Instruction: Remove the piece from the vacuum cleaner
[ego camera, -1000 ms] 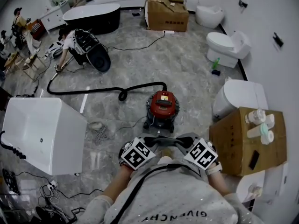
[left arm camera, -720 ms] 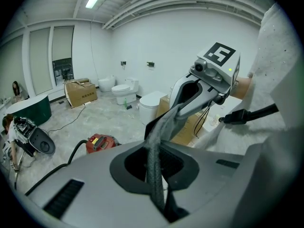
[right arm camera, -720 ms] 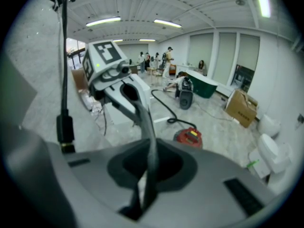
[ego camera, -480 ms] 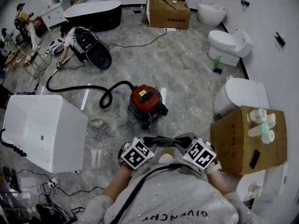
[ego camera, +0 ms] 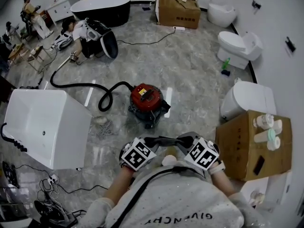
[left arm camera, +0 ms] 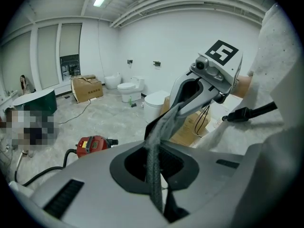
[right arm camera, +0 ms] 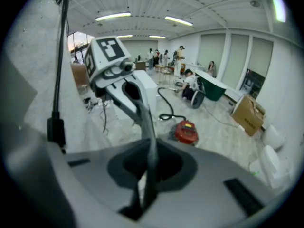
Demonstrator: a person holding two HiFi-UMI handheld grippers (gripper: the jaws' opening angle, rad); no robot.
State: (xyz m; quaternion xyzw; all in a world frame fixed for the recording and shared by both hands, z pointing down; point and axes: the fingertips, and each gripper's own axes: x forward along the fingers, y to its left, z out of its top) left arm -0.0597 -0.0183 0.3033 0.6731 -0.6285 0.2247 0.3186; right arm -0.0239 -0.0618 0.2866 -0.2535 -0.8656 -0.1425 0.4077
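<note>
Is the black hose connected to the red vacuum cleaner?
Yes, the black hose curves across the floor and joins the red vacuum cleaner at its side.

The head view looks steeply down from above the person's chest onto the floor (ego camera: pixel 190 70), with the red vacuum cleaner (ego camera: pixel 146 100) a little ahead at mid-floor. The left gripper view rides close behind the left gripper (left arm camera: pixel 155 148) and faces across the right gripper (left arm camera: pixel 161 121) toward the toilets (left arm camera: pixel 127 88). The right gripper view faces the opposite way, toward the bathtub (right arm camera: pixel 211 87). All three views share the vacuum cleaner and its hose (ego camera: pixel 80 85).
</note>
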